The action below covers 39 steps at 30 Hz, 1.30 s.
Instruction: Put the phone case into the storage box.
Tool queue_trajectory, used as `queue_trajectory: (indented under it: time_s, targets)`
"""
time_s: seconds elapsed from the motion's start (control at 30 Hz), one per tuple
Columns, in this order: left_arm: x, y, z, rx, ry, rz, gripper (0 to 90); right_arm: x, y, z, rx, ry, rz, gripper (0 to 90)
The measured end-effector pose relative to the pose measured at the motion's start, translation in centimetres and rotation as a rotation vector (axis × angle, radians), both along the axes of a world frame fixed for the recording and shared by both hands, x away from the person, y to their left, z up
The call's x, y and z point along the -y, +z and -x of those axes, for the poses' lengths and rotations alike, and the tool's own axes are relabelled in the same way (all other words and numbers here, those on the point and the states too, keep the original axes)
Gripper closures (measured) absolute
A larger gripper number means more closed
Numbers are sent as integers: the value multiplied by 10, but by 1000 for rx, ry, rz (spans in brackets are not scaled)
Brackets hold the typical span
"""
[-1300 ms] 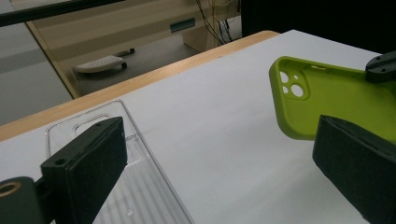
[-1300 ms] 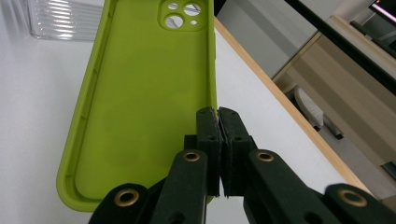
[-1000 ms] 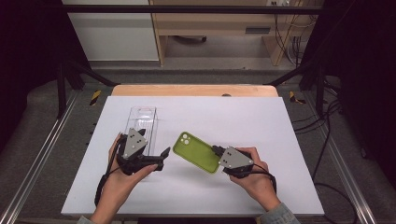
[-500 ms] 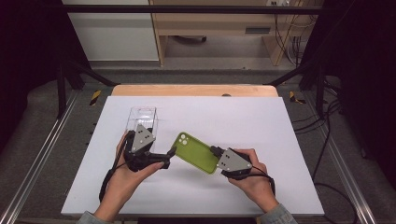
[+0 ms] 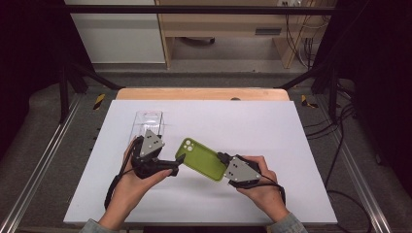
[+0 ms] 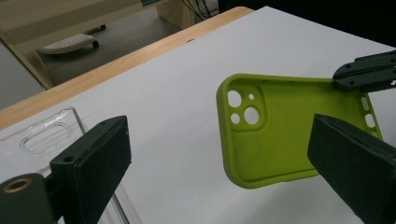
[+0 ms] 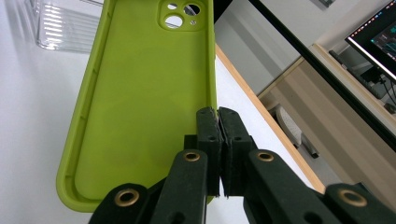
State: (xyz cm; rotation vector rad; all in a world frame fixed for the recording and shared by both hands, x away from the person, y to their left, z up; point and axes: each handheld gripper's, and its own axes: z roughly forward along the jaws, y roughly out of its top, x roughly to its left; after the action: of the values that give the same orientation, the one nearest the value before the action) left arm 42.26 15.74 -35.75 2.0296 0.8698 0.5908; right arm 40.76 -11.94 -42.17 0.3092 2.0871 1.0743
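Far left on the white tabletop [image 5: 301, 145] lies a clear rigid plastic phone case [image 5: 148, 121], flat, just behind the left gripper [image 5: 176, 165]; in the left gripper view it shows beside the near jaw [image 6: 46, 137]. That gripper's jaws stand wide apart w/ nothing between them, pointing right toward the lime-green soft silicone phone case [image 5: 204, 158]. Its open side and camera cut-outs face the left gripper view [image 6: 280, 135], the camera corner nearest the left jaws, close but apart from them.

The green case is held off the table, tilted, betw. the two hands. The right gripper [image 5: 222, 159] has its jaws pressed together on one long rim near the bottom end, seen clearly in the right gripper view [image 7: 217, 122], case reaching away from it [image 7: 140, 93].

Step in hand, as I read it: presenting the green case to the left gripper, prob. for a two-handed hold or handover. Next move calls for the left jaws to straddle the camera-end rim and close on it; silicone flexes, so bite needs to be deep enough not to slip, w/ the right grip kept firm till then.
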Motion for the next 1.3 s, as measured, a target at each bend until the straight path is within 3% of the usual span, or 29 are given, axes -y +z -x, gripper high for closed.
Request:
queue_trajectory:
  time_s: [0.7, 1.3]
  targets:
    - [6, -9, -9, -133, -47, 16, 441, -4, 1, 5, 42, 18, 12, 883]
    - [7, -13, -14, -174, -73, 23, 542, -6, 1, 7, 56, 28, 18, 883]
